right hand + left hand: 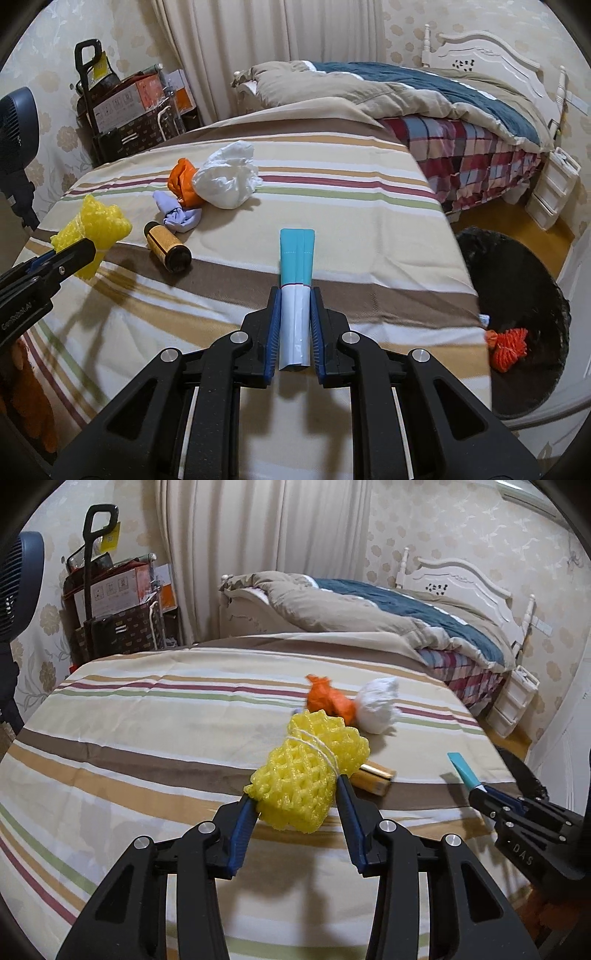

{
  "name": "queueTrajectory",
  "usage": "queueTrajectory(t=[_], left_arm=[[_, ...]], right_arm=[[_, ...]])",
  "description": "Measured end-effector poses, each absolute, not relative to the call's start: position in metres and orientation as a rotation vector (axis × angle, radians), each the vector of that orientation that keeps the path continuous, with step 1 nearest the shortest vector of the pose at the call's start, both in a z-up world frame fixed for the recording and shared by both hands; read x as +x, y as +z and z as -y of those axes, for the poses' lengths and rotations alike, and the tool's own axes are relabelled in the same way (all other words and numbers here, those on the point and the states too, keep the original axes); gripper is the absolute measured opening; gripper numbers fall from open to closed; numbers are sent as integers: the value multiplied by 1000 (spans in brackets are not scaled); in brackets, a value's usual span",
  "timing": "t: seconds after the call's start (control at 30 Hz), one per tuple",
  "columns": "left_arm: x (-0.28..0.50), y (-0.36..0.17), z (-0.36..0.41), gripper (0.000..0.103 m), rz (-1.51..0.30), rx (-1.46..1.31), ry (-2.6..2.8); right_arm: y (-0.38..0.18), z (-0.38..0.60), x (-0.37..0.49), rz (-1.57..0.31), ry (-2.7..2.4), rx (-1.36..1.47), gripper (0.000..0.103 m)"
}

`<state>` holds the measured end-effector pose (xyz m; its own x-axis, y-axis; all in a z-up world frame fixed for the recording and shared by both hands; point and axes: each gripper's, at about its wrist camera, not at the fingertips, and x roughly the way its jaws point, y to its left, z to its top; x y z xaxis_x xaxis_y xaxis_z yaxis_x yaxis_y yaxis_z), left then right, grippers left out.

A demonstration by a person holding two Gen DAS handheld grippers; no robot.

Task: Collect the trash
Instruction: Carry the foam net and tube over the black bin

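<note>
Left claw (pixel 297 794) clamped on yellow foam net bundle (pixel 306 771); right claw (pixel 294 295) pinched narrow on folded teal-and-white paper packet (pixel 295 291), above striped tabletop (pixel 332 206).

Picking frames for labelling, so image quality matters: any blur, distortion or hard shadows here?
Left wrist view: fisheye bends the striped cloth; orange wad and white wad look smeared. Right wrist view: sharp; left gripper casts a dark shadow.

R gripper (pixel 294 295) clamps teal/white paper roll (pixel 295 291) over striped bed (pixel 332 229); black bin (pixel 517 295) at right.
</note>
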<state>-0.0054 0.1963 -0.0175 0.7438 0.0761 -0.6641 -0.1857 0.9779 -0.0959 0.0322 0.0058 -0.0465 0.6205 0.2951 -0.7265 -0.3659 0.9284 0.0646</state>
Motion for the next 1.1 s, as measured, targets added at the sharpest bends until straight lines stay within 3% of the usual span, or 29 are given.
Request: queueTrajectory(t=[0.5, 1.1], left_arm=[[21, -6, -90, 43, -703, -121, -51], [74, -20, 27, 44, -730, -39, -205]], right_arm=[[-22, 94, 22, -729, 187, -24, 15], [-34, 192, 51, -719, -10, 23, 15]])
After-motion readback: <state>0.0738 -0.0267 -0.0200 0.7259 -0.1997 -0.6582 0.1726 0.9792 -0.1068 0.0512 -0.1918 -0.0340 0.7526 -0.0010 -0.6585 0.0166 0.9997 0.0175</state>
